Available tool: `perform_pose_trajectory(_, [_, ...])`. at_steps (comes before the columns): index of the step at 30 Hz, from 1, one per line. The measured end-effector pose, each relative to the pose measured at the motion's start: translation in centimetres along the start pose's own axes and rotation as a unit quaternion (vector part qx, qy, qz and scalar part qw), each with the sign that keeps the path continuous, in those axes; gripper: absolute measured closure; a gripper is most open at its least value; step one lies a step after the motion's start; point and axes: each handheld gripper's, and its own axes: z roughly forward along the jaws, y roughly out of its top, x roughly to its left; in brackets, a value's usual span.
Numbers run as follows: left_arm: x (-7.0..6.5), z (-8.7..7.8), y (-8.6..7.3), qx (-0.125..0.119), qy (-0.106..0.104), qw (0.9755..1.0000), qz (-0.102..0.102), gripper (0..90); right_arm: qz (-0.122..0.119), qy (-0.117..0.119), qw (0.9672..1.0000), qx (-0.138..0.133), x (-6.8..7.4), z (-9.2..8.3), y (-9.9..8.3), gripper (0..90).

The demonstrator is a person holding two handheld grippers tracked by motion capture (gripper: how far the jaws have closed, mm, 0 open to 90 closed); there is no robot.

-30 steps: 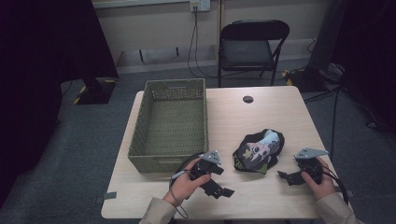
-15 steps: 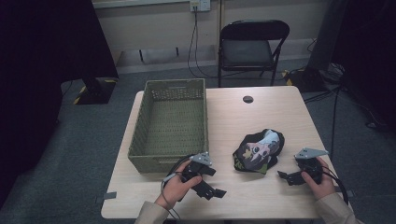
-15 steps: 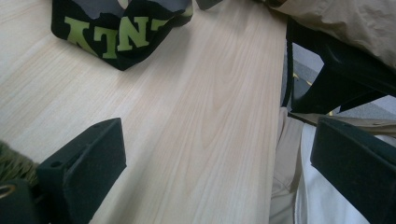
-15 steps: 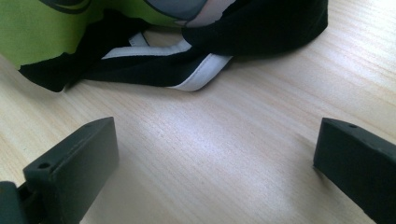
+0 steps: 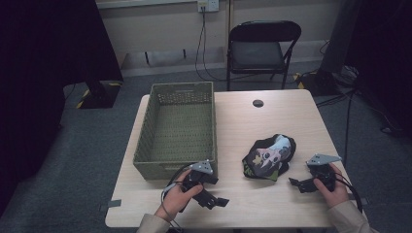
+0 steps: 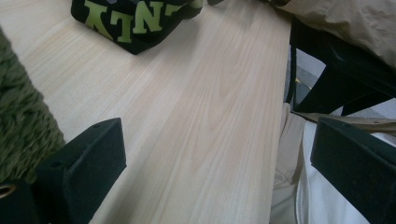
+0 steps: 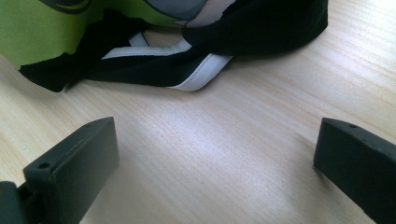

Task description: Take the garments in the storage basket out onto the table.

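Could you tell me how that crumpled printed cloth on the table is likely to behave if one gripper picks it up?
The printed cloth lies bunched in soft folds, so it will probably sag and unfurl from whatever point is pinched. It looks thin, so likely light. Its loose white-edged strip may trail behind. Pushed across the smooth table, it would probably crumple rather than slide whole.

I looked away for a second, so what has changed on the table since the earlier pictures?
The left gripper has drawn back toward the table's near edge, away from the crumpled black printed garment, jaws open and empty. The right gripper, the garment and the green woven basket stayed put.
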Motion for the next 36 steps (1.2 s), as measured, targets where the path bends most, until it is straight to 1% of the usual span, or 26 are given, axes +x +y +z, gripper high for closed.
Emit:
perform_pose_trajectory(4, [0.2,-0.5,-0.4,-0.004,0.007,1.0000,-0.004,2.9,0.000,0.000,1.0000,0.000,0.0,0.0,0.0,0.0])
perform_pose_trajectory(11, [0.4,-1.2,-1.0,-0.005,0.013,0.9999,-0.006,2.9,0.000,0.000,1.0000,0.000,0.0,0.0,0.0,0.0])
perform_pose_trajectory(16, [0.6,-1.7,-1.6,-0.009,0.019,0.9997,-0.011,2.9,0.000,0.000,1.0000,0.000,0.0,0.0,0.0,0.0])
perform_pose_trajectory(28, [0.9,-3.0,-2.6,-0.016,0.033,0.9993,-0.011,2.9,0.000,0.000,1.0000,0.000,0.0,0.0,0.0,0.0])
perform_pose_trajectory(34, [1.0,-3.4,-3.1,-0.013,0.039,0.9991,-0.009,2.8,0.000,0.000,1.0000,0.000,0.0,0.0,0.0,0.0])
perform_pose_trajectory(36, [1.1,-3.6,-3.3,-0.014,0.040,0.9990,-0.011,2.8,0.000,0.000,1.0000,0.000,0.0,0.0,0.0,0.0])
